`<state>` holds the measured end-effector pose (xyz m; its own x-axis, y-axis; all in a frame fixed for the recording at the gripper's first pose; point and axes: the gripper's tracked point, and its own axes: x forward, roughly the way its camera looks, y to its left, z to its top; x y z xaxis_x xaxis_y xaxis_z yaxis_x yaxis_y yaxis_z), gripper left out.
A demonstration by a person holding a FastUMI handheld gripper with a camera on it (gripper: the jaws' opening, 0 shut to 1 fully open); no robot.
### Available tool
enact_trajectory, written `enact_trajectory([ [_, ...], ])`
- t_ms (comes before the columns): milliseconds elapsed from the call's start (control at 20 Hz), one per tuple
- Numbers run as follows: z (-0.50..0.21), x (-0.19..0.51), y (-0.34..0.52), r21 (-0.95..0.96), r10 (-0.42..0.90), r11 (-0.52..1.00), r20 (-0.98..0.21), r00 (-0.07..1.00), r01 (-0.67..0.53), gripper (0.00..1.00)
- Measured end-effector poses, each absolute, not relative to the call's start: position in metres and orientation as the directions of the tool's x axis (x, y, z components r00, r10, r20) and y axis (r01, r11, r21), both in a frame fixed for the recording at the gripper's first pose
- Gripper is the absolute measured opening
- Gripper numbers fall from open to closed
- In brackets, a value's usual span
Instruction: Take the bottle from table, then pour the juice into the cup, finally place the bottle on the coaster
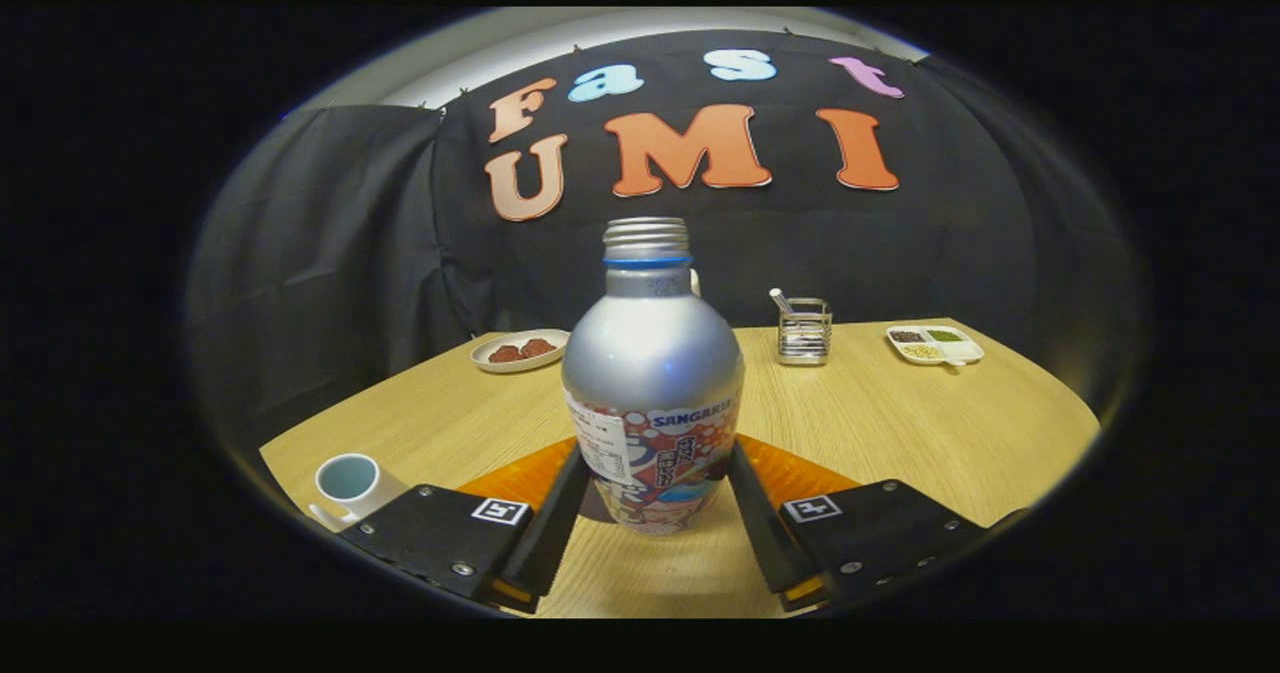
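A: Gripper view, centre frame: bottle (pixel 652 383) upright, cap off, both fingers of the gripper (pixel 655 498) seem clamped on its lower sides. Orange coaster (pixel 800 473) just behind it; I can't tell whether the bottle is touching wood.

B: Cup (pixel 347 480)?

A: Lower left, beside the left finger. Mouth's open, so I'd keep it vertical and tilt slowly only over the cup.

The bottle (pixel 652 383) carries a wrap label with "SANGARIA" printed along its upper band; the smaller print on the white panel beside it is perhaps an ingredients list, but it is too blurred to read.
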<state>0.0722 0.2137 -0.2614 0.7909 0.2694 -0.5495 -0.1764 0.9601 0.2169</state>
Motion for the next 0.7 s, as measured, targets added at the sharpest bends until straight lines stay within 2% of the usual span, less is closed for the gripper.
enact_trajectory([
  [350, -0.290, 0.092, 0.238, 0.267, 0.292, 0.950, -0.572, 0.767, -0.162, 0.77],
  [700, -0.299, 0.091, 0.256, 0.261, 0.321, 0.944, -0.576, 0.752, -0.202, 0.77],
])
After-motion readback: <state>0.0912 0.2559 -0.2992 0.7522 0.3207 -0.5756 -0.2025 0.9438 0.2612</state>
